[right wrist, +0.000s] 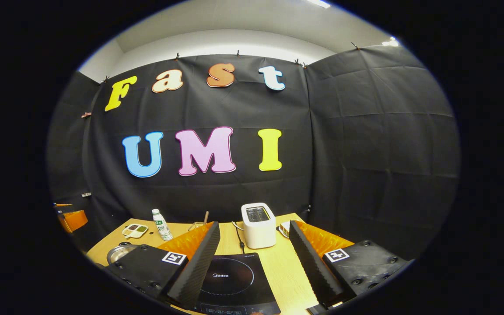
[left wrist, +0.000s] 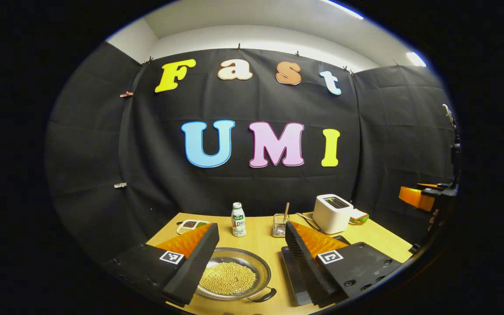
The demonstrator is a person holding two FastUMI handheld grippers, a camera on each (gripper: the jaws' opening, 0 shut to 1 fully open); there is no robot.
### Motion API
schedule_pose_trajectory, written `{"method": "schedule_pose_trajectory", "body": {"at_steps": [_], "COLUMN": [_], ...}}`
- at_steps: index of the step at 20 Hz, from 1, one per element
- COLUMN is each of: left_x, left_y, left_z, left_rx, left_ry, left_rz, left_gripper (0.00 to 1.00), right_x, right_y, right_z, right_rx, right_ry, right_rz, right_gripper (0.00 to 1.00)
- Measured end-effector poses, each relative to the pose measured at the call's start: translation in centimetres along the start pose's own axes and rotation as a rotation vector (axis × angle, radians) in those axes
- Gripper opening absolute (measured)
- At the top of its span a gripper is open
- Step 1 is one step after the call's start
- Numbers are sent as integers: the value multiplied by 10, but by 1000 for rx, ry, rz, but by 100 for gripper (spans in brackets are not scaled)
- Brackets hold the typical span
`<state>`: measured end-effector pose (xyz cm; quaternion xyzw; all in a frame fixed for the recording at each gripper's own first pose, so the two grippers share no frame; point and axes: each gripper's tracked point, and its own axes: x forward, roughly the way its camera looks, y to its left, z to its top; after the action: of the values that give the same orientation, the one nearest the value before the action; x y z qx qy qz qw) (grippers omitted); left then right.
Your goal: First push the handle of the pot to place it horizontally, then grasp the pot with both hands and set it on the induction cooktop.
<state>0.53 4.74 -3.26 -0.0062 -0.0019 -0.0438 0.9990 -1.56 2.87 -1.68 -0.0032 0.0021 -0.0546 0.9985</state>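
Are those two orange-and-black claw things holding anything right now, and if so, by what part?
Nothing is held. The left gripper hangs open above the round metal pot of yellow beans; the right gripper hangs open over the black induction cooktop.

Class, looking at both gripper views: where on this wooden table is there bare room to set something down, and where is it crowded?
Free: the bare wood between the steel pot of yellow beans and the small white bottle, and the strip right of the black induction cooktop. Crowded: the back edge, with the white toaster.

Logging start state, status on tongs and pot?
Left tongs open above pot of yellow beans. Right tongs open over induction cooktop. Pot handle untouched. Toaster stands behind cooktop.
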Motion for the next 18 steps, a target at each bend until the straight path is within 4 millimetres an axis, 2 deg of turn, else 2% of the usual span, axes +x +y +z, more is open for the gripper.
{"method": "schedule_pose_trajectory", "body": {"at_steps": [6,8,14,16,18], "left_x": [7,8,12,11,11], "left_y": [12,15,25,29,35], "left_z": [-12,-13,-23,-26,-32], "left_rx": [7,2,-19,-21,-18], "left_ry": [15,20,44,56,73], "left_rz": [-22,-31,-60,-73,-86], "left_gripper": [93,95,95,94,89], "right_x": [-4,-5,-9,-10,-11], "right_y": [23,30,39,43,47], "right_z": [-2,-2,-3,-2,-4], "right_rx": [-10,-12,-23,-21,-27], "right_ry": [-1,1,0,-1,4], "right_rz": [9,12,4,-1,-3], "right_gripper": [98,98,98,98,98]}}
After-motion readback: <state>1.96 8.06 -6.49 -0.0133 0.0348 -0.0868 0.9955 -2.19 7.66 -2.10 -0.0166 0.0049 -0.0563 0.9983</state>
